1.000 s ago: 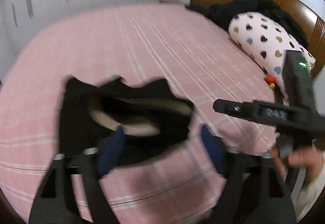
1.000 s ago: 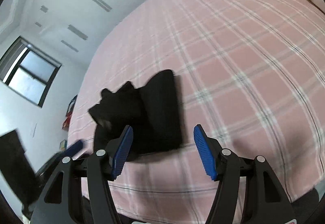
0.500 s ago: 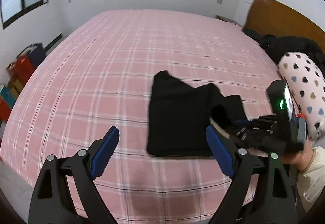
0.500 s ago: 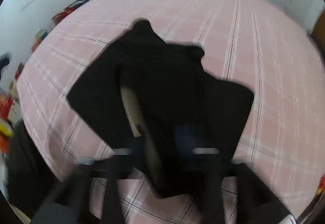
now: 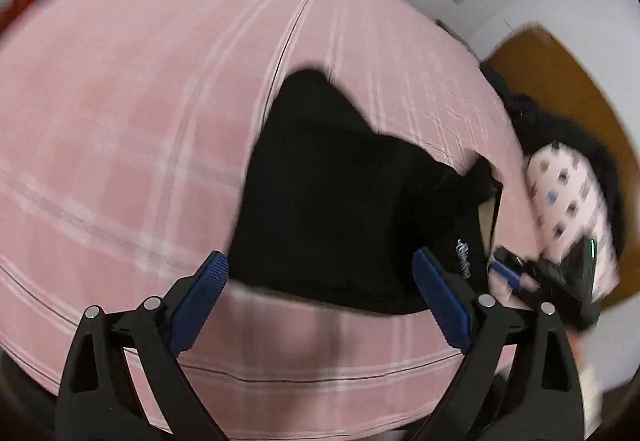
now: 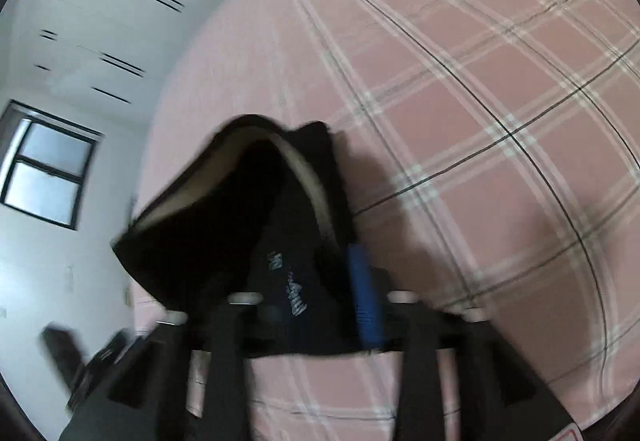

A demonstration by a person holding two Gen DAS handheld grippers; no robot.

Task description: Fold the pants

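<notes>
Black pants (image 5: 332,201) with a pale lining lie folded on the pink checked bed (image 5: 120,121). My left gripper (image 5: 320,261) hovers over their near edge, jaws wide and still opening, nothing pressed between the blue pads. At the pants' right edge is my right gripper (image 5: 516,277). In the right wrist view, blurred, a raised flap of the pants (image 6: 256,221) with a small printed logo lies between the jaws of the right gripper (image 6: 320,305). Those jaws are opening. One blue pad (image 6: 364,301) shows bare beside the cloth.
A white pillow with hearts (image 5: 568,201) and a dark heap of clothes (image 5: 556,125) lie against the wooden headboard (image 5: 568,81) on the right. White wardrobe doors (image 6: 120,21) and a window (image 6: 48,169) stand beyond the bed. The bed's near edge (image 5: 320,377) runs below my left gripper.
My left gripper has rolled and dropped closer to the pants, its jaws a little wider. My right gripper closed on the pants' edge half a second ago; its jaws now stand wider apart.
</notes>
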